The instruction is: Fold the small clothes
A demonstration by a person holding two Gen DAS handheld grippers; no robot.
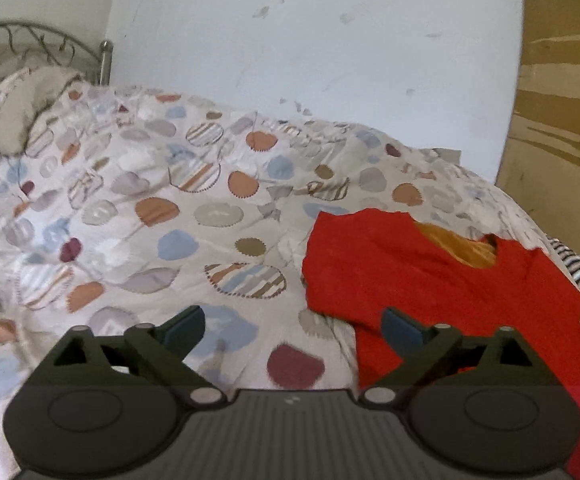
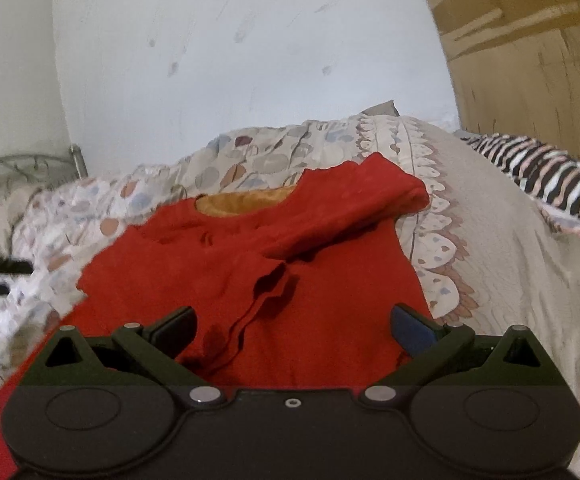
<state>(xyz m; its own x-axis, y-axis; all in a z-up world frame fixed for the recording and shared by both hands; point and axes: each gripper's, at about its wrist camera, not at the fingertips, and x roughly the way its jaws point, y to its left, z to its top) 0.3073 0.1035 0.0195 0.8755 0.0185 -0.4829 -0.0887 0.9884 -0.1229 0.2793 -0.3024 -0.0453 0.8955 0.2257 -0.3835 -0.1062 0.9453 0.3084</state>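
- Seen from the left wrist, the left gripper point(image 1: 293, 330) stands with its jaws spread wide and nothing between them; only the patterned quilt point(image 1: 138, 208) shows in the gap.
- Relative to the red garment point(image 1: 421, 276), this gripper sits off its left edge, so the garment lies to the right of it and a little ahead; the right fingertip point(image 1: 399, 326) overlaps the red cloth in the picture, but whether it touches I cannot tell.
- The garment's orange-lined neckline point(image 1: 455, 246) is at its far end.
- Next, from the right wrist, the right gripper point(image 2: 291, 328) is also wide open and grips nothing, though the red garment point(image 2: 250, 264) fills the space between its fingers, lying under them.
- The garment's long axis runs straight away from this gripper, hem nearest, neckline point(image 2: 246, 202) farthest, with one sleeve point(image 2: 353, 204) folded across towards the far right.
- My judgement: the right gripper is the nearer one, already over the hem, while the left must come in sideways from the garment's left edge.
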